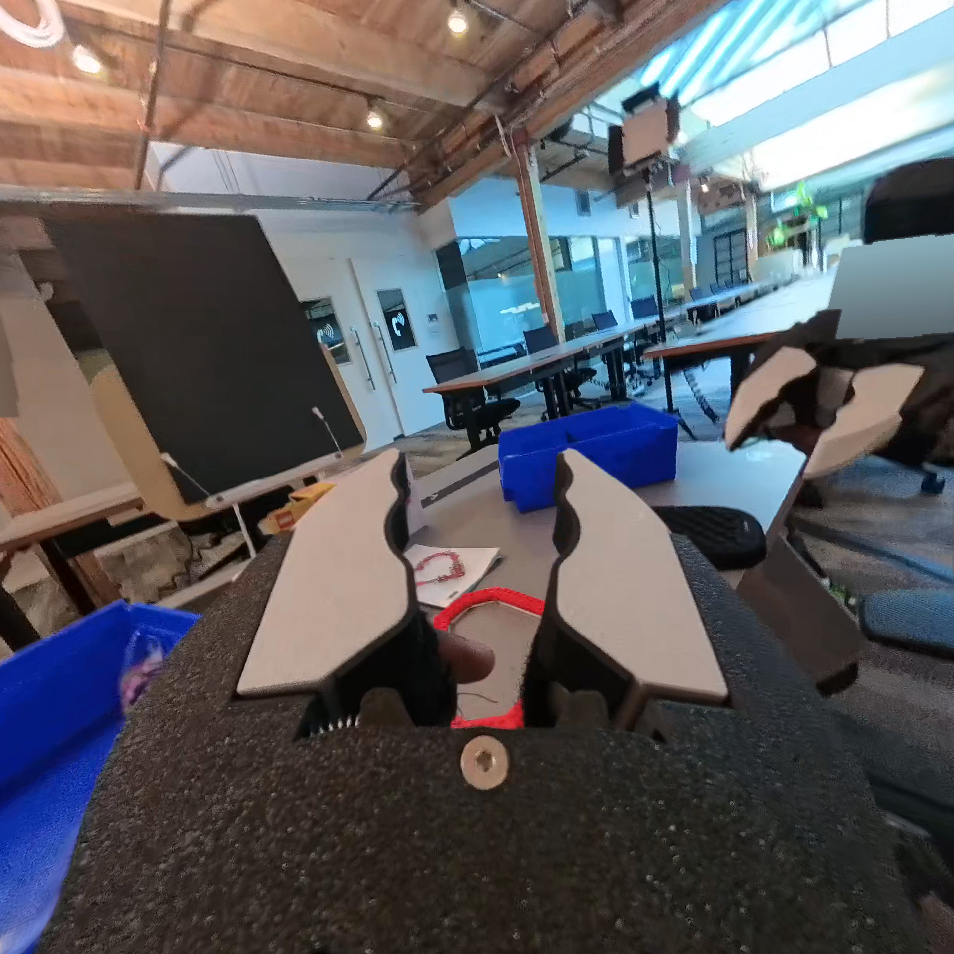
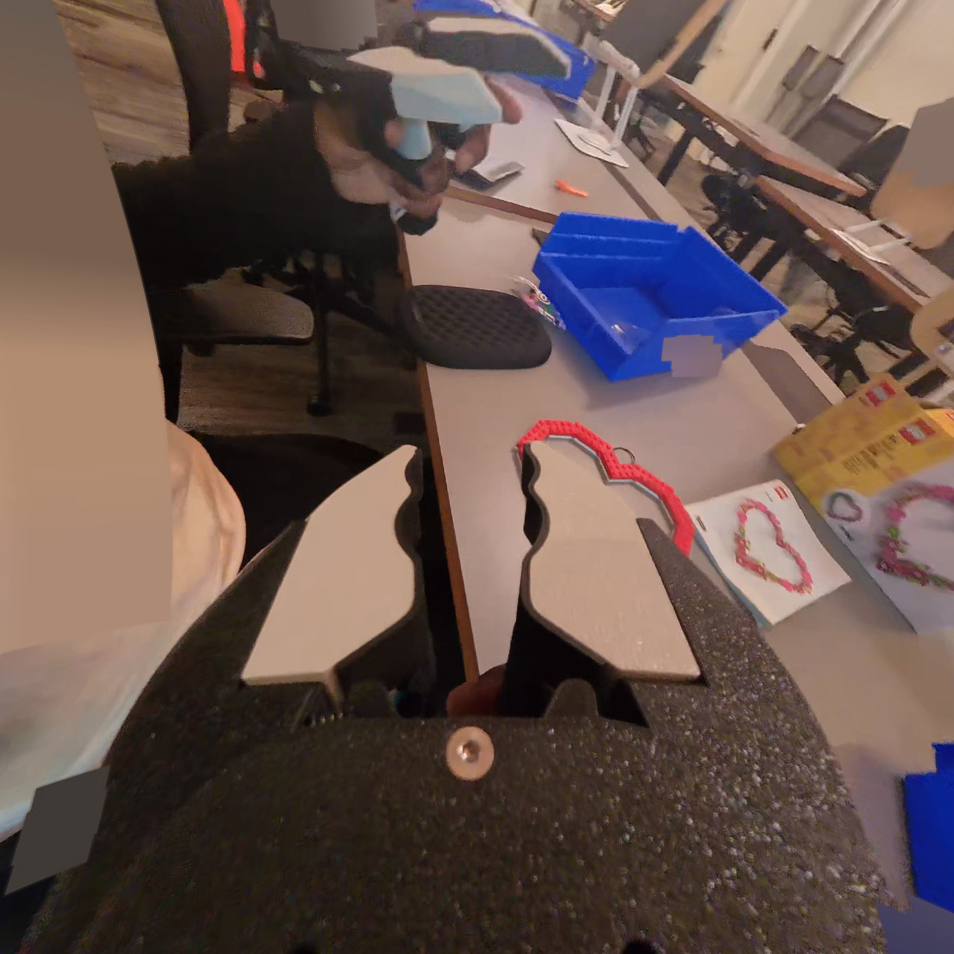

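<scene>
Grey bench (image 2: 593,413) carries a red heart frame (image 2: 640,477) and blue bin (image 2: 655,289); left gripper (image 1: 480,480) and right gripper (image 2: 470,480) hover above, fingers released, empty.

Light, left wrist view: bright and cool; daylight poured from the long skylight strips (image 1: 805,62), blown out to white, and small round ceiling spotlights (image 1: 457,21) flared against the wooden beams.
Light, right wrist view: dimmer, with a warm yellowish cast; the grey matte surface (image 2: 521,413) was evenly lit, with soft shadows.
Distortion: wide-angle bending curved the beams and the surface edge towards the frame borders.
Blur: the corners smeared; the blue plastic bin (image 1: 51,722) at the left edge was soft, and the distant office desks were out of focus.
Patches: flat grey-beige blocks covered parts of both pictures.
</scene>
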{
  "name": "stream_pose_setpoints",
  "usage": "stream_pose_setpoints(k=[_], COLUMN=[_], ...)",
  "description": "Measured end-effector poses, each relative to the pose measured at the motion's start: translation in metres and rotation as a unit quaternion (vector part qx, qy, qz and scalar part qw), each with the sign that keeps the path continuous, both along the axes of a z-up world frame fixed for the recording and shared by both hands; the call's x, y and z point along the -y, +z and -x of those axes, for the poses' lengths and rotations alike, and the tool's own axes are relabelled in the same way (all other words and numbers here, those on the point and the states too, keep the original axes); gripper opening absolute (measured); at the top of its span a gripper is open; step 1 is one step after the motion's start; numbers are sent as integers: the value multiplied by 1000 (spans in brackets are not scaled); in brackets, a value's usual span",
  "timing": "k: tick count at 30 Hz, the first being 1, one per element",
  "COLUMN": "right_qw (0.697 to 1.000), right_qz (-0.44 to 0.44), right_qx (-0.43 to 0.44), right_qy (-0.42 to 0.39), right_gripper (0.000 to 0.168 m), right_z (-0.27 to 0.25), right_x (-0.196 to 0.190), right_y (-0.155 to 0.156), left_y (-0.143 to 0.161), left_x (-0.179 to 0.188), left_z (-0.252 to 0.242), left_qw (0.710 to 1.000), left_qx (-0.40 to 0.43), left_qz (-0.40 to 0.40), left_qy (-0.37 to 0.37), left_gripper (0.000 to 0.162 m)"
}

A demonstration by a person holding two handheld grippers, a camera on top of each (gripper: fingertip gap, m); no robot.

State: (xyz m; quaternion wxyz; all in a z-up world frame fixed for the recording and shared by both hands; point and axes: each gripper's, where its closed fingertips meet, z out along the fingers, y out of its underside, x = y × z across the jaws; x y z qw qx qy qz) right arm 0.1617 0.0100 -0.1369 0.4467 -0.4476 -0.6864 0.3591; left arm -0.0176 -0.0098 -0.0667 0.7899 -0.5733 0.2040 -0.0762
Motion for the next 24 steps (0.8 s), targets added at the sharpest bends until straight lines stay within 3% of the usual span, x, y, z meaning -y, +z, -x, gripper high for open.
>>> stream_pose_setpoints(k=[1, 3, 8, 13, 19, 24], right_qw=[1000, 999, 995, 993, 992, 990], right_qz=[3, 26, 96, 119, 127, 128], right_qx=[-3, -9, -14, 21, 16, 63], right_qy=[-8, -16, 1, -7, 5, -20], right_gripper=[37, 37, 48, 61, 49, 48], right_z=[-3, -2, 31, 68, 82, 74], right_x=[-2, -5, -21, -59, -86, -91], right_y=[-4, -11, -23, -43, -38, -53], left_y=[-5, -16, 0, -2, -39, -101], left_x=[-3, -12, -35, -90, -100, -93], left_z=[0, -2, 12, 63, 56, 31], left_qw=[1000, 998, 996, 994, 980, 955], left_qx=[14, 13, 31, -9, -2, -134], left_qz=[9, 54, 62, 106, 195, 263], left_qy=[-6, -24, -59, -12, -36, 7], left_gripper=[51, 61, 63, 67, 70, 65])
